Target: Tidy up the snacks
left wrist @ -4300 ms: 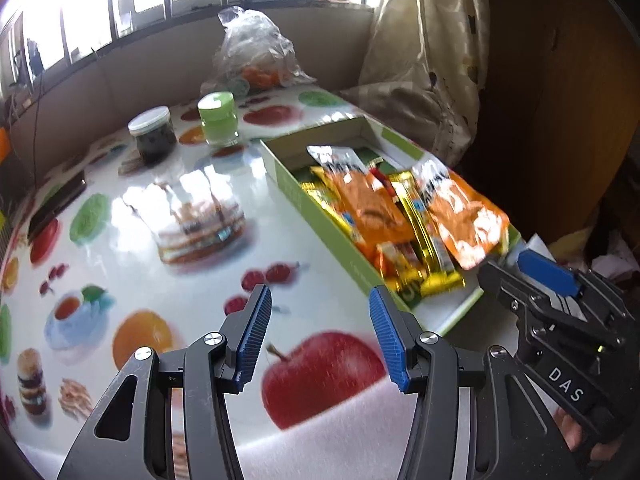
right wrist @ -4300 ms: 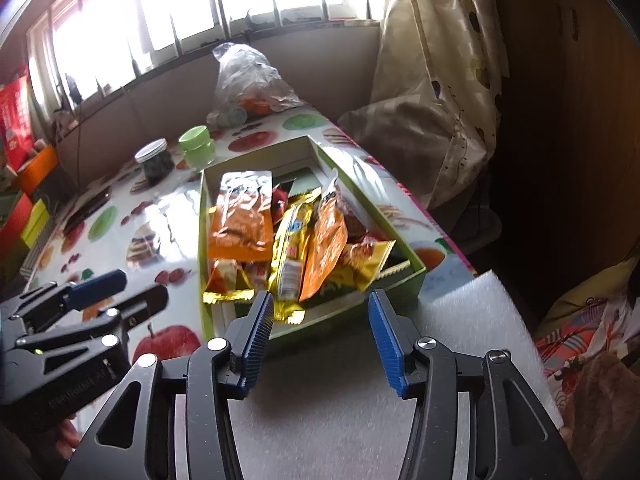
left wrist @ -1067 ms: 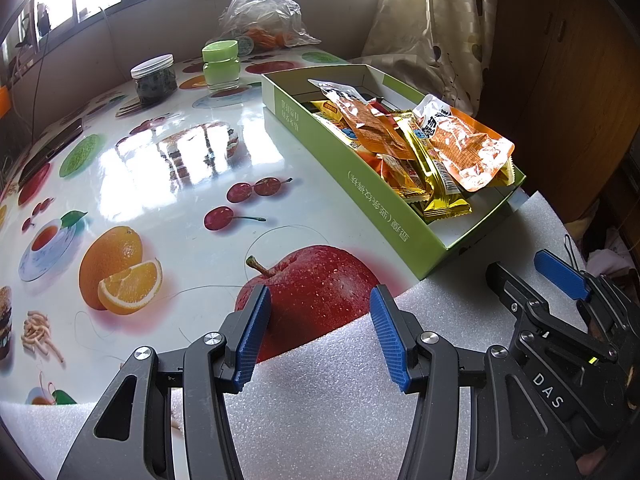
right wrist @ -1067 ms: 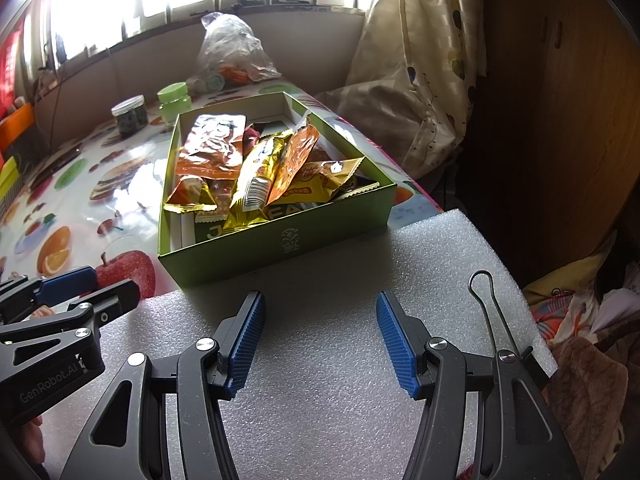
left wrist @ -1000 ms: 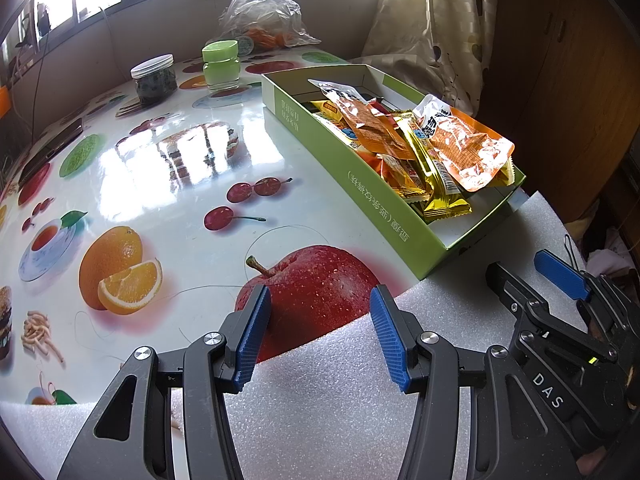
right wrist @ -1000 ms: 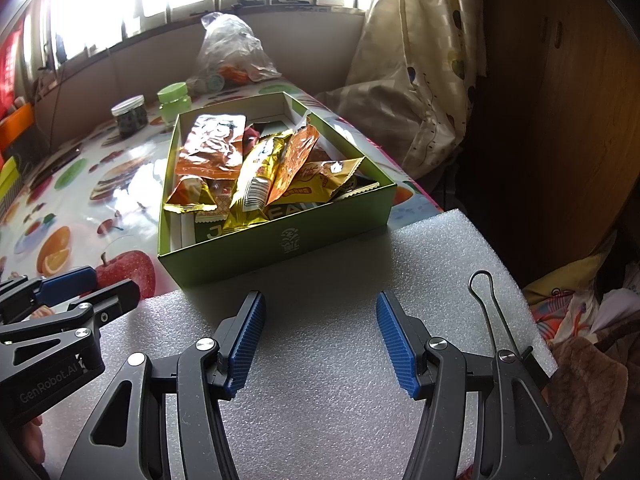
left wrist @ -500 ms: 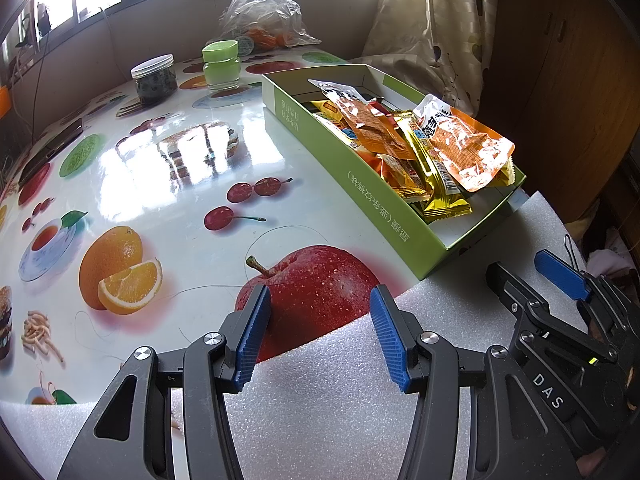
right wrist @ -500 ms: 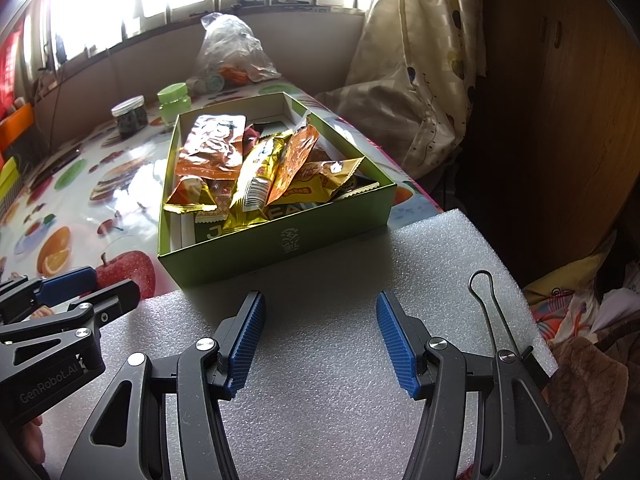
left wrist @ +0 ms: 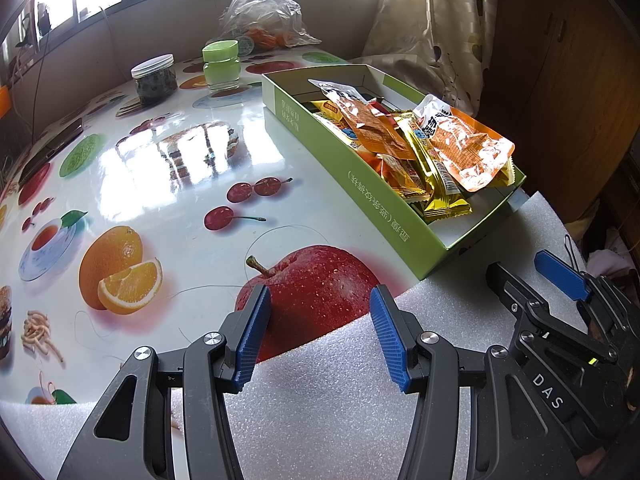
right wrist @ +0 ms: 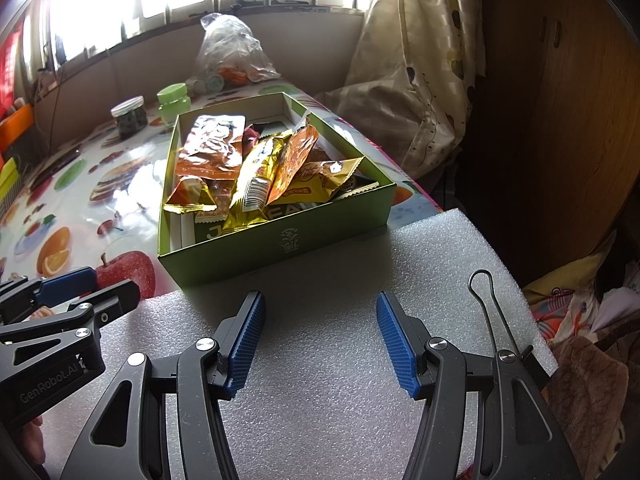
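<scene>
The left gripper (left wrist: 318,334) hung over the near edge of the worktop (left wrist: 168,184), above a white foam sheet (left wrist: 320,412), its jaws about half open and empty. The right gripper (right wrist: 320,340) hung over the same foam, jaws wide and empty too. Ahead of both stood the green box (right wrist: 280,242), its near wall at the foam's far edge, filled with a loose heap of snacks (right wrist: 256,168): orange pouches and gold wrappers lying crosswise over one another, one orange pouch (left wrist: 468,148) reaching out over the box's rim.

The risk lay in that heap. The wrappers looked slick and overlapped, so a grasp on one would likely catch its neighbour or slip off the foil. The overhanging pouch might slide out if the pile were disturbed. The box looked light, probably card, and a pull on a wedged packet could drag or tip it towards the worktop's right edge, which lay near. Two jars (left wrist: 188,70) and a plastic bag (left wrist: 260,8) stood well beyond, out of harm's way.
</scene>
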